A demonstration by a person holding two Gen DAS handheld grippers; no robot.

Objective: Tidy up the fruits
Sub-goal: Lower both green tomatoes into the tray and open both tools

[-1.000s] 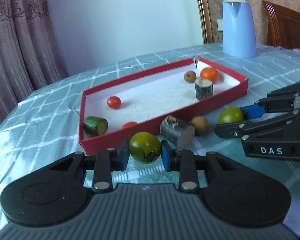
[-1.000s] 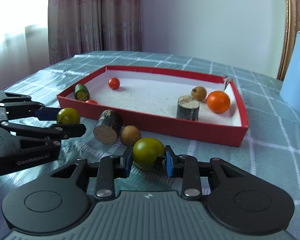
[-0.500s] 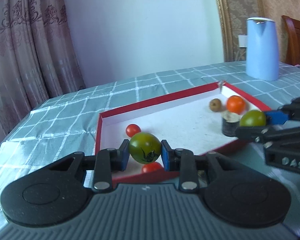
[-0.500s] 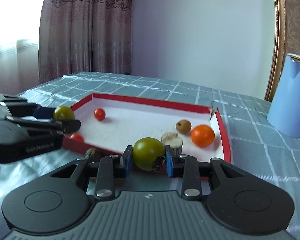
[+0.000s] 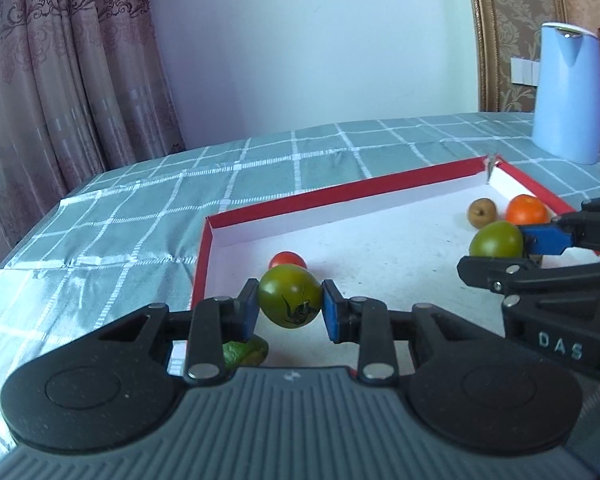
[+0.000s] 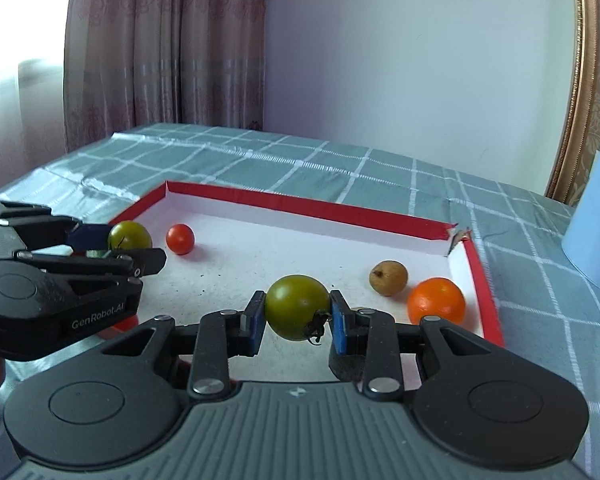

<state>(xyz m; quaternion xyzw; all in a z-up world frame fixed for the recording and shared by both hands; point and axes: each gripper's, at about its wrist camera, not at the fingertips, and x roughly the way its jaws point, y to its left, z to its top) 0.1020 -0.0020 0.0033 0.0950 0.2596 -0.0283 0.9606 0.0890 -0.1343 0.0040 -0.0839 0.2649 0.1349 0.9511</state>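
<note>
My left gripper point(image 5: 290, 309) is shut on a green tomato point(image 5: 290, 295) and holds it above the left end of the red tray point(image 5: 340, 188). My right gripper point(image 6: 298, 316) is shut on a second green tomato point(image 6: 297, 306) above the tray's middle; it also shows in the left wrist view point(image 5: 496, 239). In the tray lie a red cherry tomato point(image 6: 180, 239), a brown longan point(image 6: 389, 278) and an orange point(image 6: 436, 300). A green cucumber piece point(image 5: 246, 352) shows under my left fingers.
A light blue kettle point(image 5: 568, 94) stands on the checked tablecloth point(image 5: 120, 220) beyond the tray's far right corner. Curtains hang behind the table's far left edge. A red thing point(image 6: 124, 323) peeks out under the left gripper.
Both grippers rose from the table in front of the tray and moved forward over the tray, each still holding its green tomato. The log pieces and loose longan dropped out of view.
</note>
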